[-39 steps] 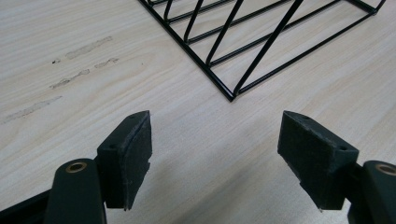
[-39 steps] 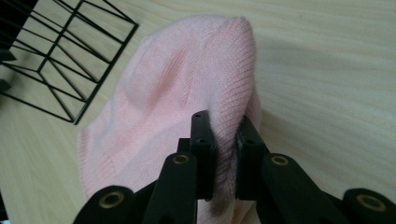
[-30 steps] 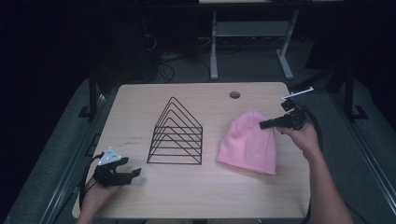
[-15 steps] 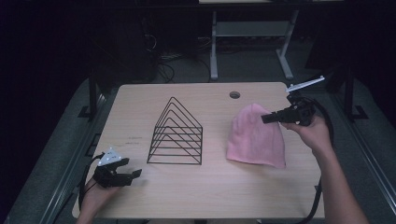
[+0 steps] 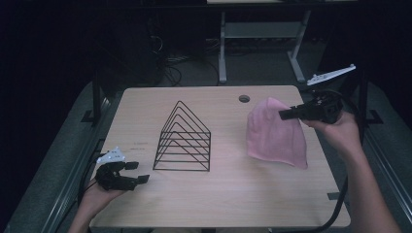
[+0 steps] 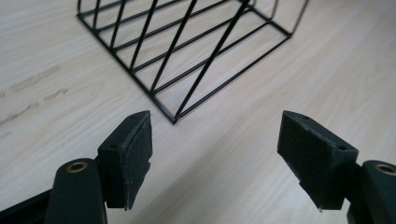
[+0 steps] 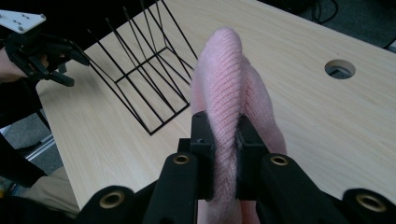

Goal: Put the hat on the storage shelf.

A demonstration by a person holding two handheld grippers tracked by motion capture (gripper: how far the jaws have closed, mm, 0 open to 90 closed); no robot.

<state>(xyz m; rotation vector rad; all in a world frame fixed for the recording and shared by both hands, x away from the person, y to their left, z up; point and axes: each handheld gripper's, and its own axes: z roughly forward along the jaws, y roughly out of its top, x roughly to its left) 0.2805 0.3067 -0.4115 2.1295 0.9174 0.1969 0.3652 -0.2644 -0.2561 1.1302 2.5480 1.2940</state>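
A pink knitted hat (image 5: 274, 135) hangs over the right half of the table, lifted by its top edge. My right gripper (image 5: 283, 114) is shut on that edge; in the right gripper view the pink knitted hat (image 7: 229, 93) is pinched between the two jaws and folds upward beyond them. A black wire rack (image 5: 183, 139) of nested triangles stands in the table's middle. My left gripper (image 5: 137, 172) rests near the front left corner, open with nothing in it. In the left gripper view its pads (image 6: 132, 149) stand wide apart, facing a corner of the black wire rack (image 6: 187, 51).
The wooden table (image 5: 160, 204) has a round cable hole (image 5: 244, 99) at the back right. A black cable (image 5: 340, 204) trails from the right gripper off the table's right edge. Metal frames flank both table sides. A white desk frame (image 5: 262, 34) stands behind.
My right gripper has lifted the hat's gripped edge higher and slightly back-right, so the hat went from lying spread out to hanging. The left gripper has barely moved.
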